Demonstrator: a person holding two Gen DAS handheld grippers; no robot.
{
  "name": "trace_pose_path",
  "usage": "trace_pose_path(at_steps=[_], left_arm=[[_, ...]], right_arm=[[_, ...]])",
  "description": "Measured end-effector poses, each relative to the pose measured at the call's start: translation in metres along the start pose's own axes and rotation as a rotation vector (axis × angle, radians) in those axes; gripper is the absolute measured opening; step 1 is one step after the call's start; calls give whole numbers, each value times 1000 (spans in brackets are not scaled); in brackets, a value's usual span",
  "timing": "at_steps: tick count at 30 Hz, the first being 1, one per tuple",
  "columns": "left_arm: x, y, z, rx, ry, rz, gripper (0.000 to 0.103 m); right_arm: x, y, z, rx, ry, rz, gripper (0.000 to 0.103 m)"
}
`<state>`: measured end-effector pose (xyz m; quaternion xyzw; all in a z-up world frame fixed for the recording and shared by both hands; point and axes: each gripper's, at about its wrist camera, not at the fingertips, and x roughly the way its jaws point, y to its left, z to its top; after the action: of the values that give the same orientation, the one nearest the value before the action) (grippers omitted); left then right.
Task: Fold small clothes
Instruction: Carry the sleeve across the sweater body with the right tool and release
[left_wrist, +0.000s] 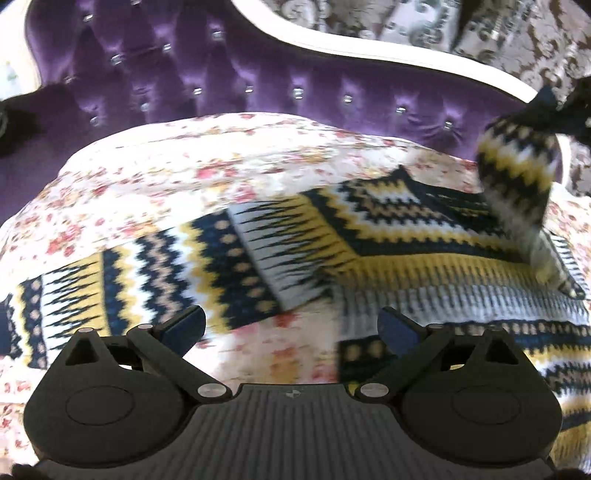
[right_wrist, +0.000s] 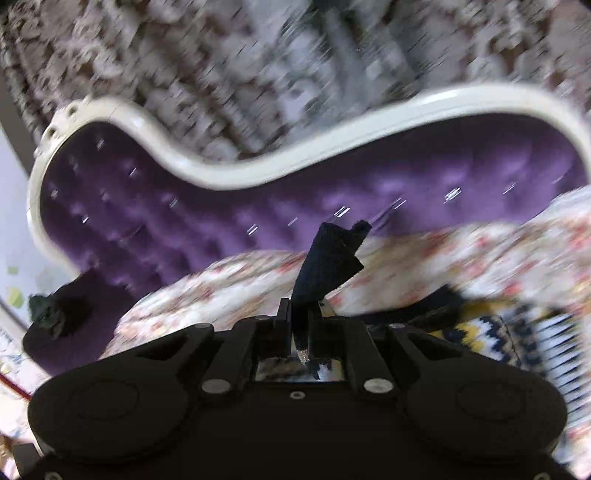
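The patterned knit sweater (left_wrist: 369, 240), in navy, yellow and white zigzag bands, lies spread on the floral bedspread (left_wrist: 184, 177) in front of the purple tufted headboard (left_wrist: 221, 81). One sleeve (left_wrist: 74, 295) extends flat toward the left; a second section (left_wrist: 273, 251) already lies folded diagonally across the body. The right hand-held gripper (right_wrist: 300, 314) is clenched on a dark navy edge of the garment (right_wrist: 328, 258), judged to be a cuff or hem, and holds the attached sleeve portion (left_wrist: 517, 173) raised above the bed at the right. The left hand-held gripper (left_wrist: 291, 325) is released, jaws wide apart, and hovers over the near edge of the sweater without contact. Judgement: the fold is at an early-to-middle stage. Remaining steps likely include laying the raised sleeve across the body, folding the left sleeve inward, and doubling the body. Motion blur limits finer detail.
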<state>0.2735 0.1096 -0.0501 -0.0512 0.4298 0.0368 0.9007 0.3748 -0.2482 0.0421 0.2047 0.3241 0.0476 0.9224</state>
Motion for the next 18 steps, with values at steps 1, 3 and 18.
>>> trace_pose_path(at_steps=[1, 3, 18], left_arm=[[0, 5, 0, -11, 3, 4, 100], [1, 16, -1, -30, 9, 8, 100], [1, 20, 7, -28, 12, 25, 100]], right_arm=[[11, 9, -7, -3, 19, 12, 15], [27, 27, -21, -16, 47, 24, 15], [44, 33, -67, -41, 111, 117, 56]])
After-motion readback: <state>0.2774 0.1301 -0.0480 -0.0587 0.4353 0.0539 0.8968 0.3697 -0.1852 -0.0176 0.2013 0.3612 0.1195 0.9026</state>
